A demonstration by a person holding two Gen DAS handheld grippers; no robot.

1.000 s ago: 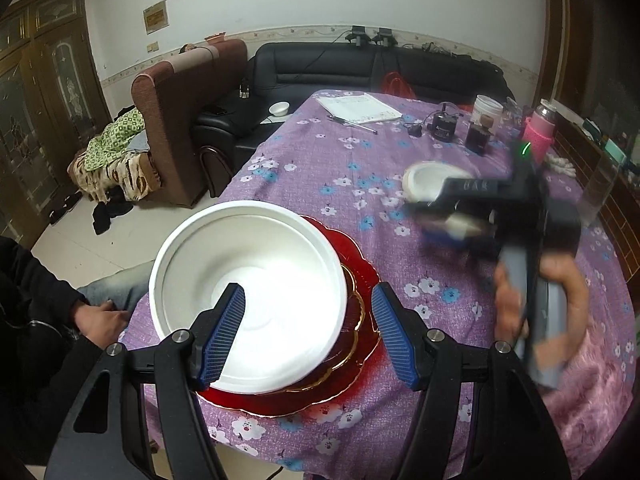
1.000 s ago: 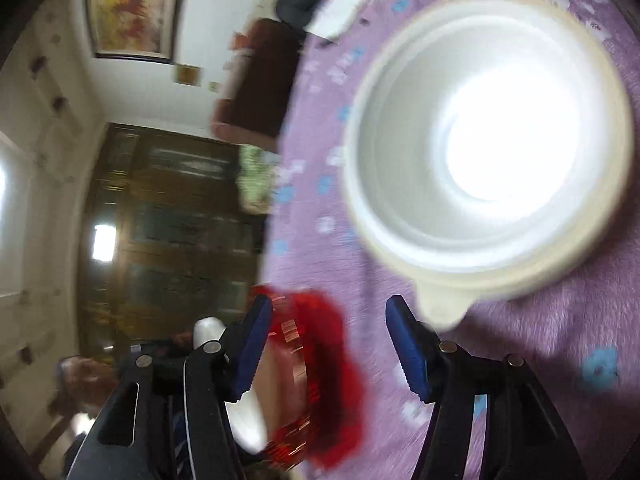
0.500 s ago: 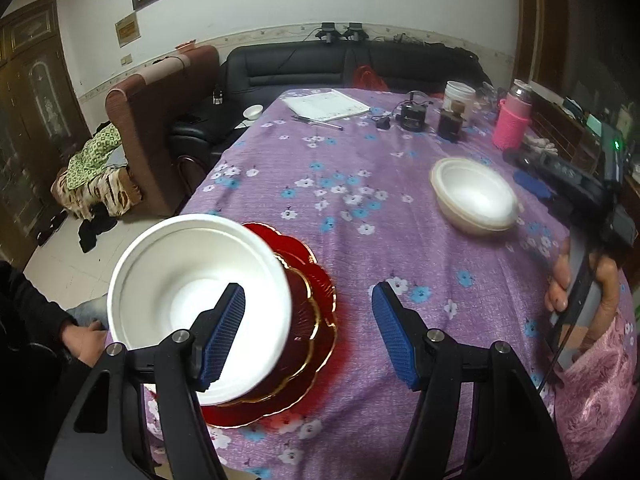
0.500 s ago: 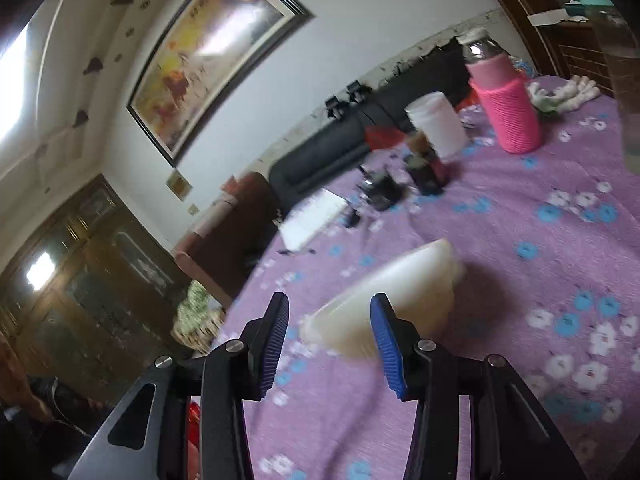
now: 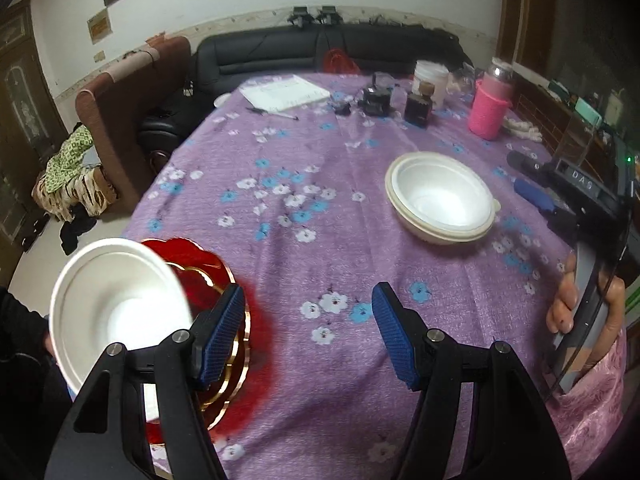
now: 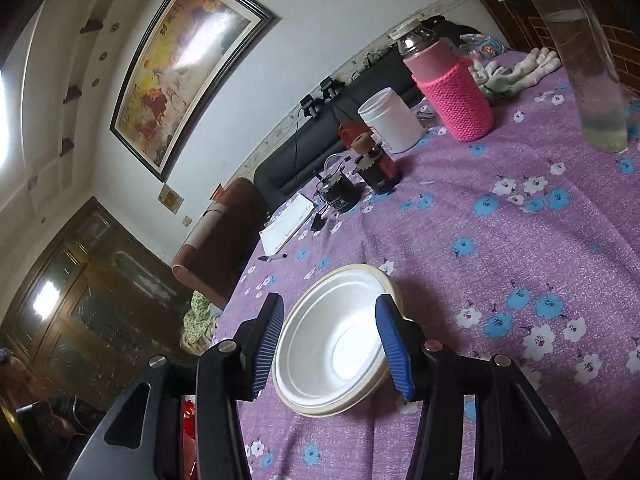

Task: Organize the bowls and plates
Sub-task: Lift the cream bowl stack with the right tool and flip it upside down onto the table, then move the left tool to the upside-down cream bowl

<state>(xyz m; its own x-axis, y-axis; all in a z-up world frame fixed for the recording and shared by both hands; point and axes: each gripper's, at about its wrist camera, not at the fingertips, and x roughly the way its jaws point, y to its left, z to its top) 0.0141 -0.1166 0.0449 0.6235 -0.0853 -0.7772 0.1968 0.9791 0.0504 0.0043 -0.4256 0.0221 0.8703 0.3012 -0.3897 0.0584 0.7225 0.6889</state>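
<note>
Cream bowl [image 5: 440,200]: sits upright mid-table on the purple floral cloth [image 5: 320,240], well apart from the plates — prob. awaiting stacking.
White bowl [image 5: 116,308]: tilted, on red gold-rimmed plates [image 5: 224,280] at the near-left table edge; looks like the collecting stack.
Left gripper [image 5: 308,332]: released, jaws wide, nothing between; white bowl just left of its left finger, outside the gap.
Right gripper [image 6: 332,344]: spread, holding nothing; cream bowl framed between its fingertips in the right wrist view, w/ contact not evident — lined up for a rim grab, I'd judge.
</note>
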